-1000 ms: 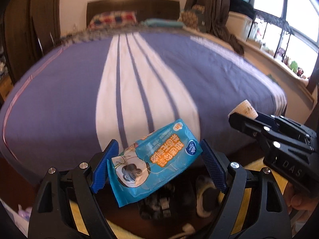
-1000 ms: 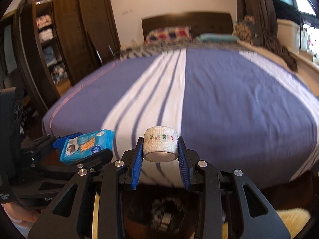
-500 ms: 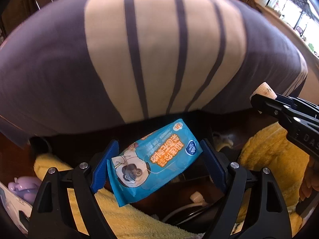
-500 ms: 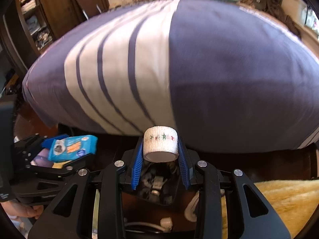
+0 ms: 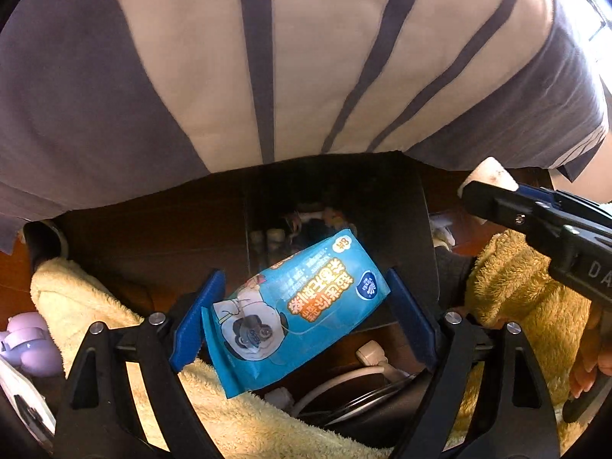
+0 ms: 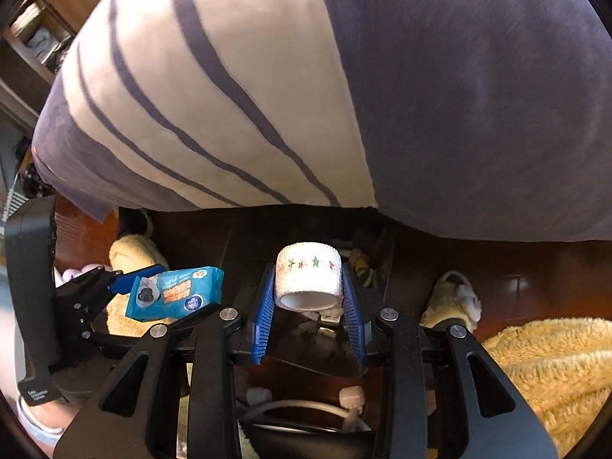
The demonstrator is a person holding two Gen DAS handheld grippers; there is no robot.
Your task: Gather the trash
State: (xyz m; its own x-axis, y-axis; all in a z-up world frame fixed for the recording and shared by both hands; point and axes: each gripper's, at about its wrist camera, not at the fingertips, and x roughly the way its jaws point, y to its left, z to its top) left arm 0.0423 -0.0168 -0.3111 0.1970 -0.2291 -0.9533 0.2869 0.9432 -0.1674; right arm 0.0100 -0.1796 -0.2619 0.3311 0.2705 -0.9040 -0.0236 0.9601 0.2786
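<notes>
My left gripper (image 5: 302, 306) is shut on a blue wet-wipe packet (image 5: 294, 310), held tilted over a dark bin (image 5: 401, 206) that stands on the floor at the foot of the bed. My right gripper (image 6: 309, 298) is shut on a white tape roll with small stars (image 6: 308, 273), above the same bin (image 6: 382, 244). The packet (image 6: 176, 290) and the left gripper (image 6: 126, 283) show at the left of the right wrist view. The right gripper and the roll (image 5: 491, 170) show at the right of the left wrist view. Some trash lies inside the bin.
A bed with a purple and white striped cover (image 5: 267, 57) fills the upper half of both views. Yellow fluffy slippers (image 5: 524, 283) lie on the brown floor beside the bin. A white cable and plug (image 5: 371, 355) lie near me. A lilac toy (image 5: 26, 336) sits at the far left.
Both grippers have tilted down and moved from over the bed to the bin at its foot. Each keeps its hold on its item.
</notes>
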